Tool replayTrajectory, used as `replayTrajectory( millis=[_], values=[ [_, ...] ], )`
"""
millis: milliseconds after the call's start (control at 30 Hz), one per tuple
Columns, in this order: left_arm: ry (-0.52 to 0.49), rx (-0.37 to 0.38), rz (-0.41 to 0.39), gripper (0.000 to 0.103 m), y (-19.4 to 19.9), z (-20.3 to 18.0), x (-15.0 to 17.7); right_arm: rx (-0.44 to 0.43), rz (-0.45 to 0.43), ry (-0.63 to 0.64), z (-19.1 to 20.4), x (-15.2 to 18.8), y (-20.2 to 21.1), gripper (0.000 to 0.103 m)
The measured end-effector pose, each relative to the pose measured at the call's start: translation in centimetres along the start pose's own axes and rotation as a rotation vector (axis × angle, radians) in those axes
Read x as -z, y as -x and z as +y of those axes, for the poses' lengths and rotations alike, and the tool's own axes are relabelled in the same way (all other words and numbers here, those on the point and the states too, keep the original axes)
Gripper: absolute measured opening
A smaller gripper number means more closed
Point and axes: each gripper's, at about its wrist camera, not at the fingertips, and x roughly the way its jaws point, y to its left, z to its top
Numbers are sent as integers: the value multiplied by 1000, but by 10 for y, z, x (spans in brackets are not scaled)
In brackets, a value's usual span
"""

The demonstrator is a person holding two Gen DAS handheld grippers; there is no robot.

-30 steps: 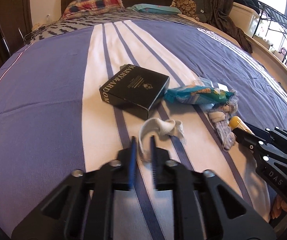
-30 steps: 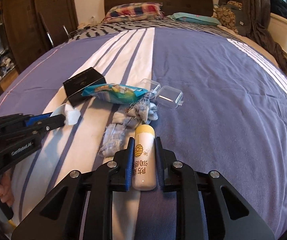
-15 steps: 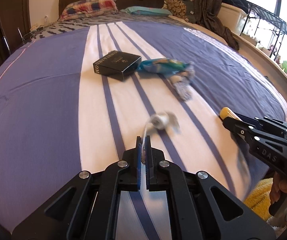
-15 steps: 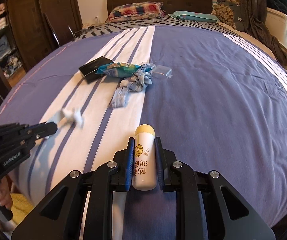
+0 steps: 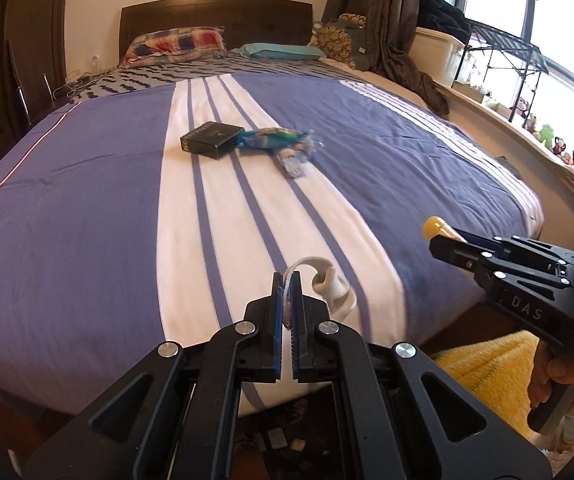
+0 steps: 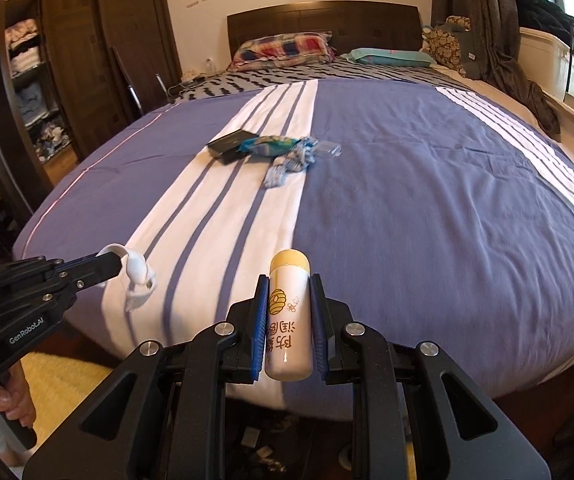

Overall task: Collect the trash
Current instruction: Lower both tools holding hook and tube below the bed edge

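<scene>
Left to right across the foot of the bed [image 5: 87, 208]: the left gripper [image 5: 287, 292] was clenched on the thin edge of a crumpled white scrap [image 5: 327, 280], most of which dangled loose beyond the blue pads, clear of the cover; in the right-wrist view the same scrap [image 6: 137, 272] hung from the gripper's tip beside the bed's near edge. The right gripper [image 6: 289, 312] grasped a small white tube [image 6: 289, 320] with a yellow cap, held lengthwise between the pads, cap pointing forward; from the left wrist only that cap [image 5: 437, 228] showed past the gripper's black fingers. Both items therefore sat off the bed, over its near edge, with floor clutter and a yellow mat [image 5: 487, 364] visible below. No bin appeared in either view, so the drop point could not be told. The step in hand was judged to be the carry to a receptacle. To do it well, both grips should stay closed until each item is directly over the container; the scrap, pinched only at its rim and free to swing, calls for a smooth, unhurried sweep, while the smooth tube could slide forward if tipped nose-down. Still on the bed's middle, well apart from both grippers, lay a black box [image 5: 211, 140], a blue wrapper [image 5: 271, 138], a bluish crumpled wad [image 5: 295, 162] and a clear case [image 6: 327, 148], apparently left for later trips.
</scene>
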Motion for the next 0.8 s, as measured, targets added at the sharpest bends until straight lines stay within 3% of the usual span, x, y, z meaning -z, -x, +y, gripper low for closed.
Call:
replayTrajectory(
  millis=[367, 800],
  values=[
    [25, 28, 78, 2, 10, -9, 66, -52, 71, 10, 17, 58, 8, 21],
    [68, 47, 273, 2, -40, -3, 142, -63, 239, 4, 23, 112, -30, 21]
  ],
)
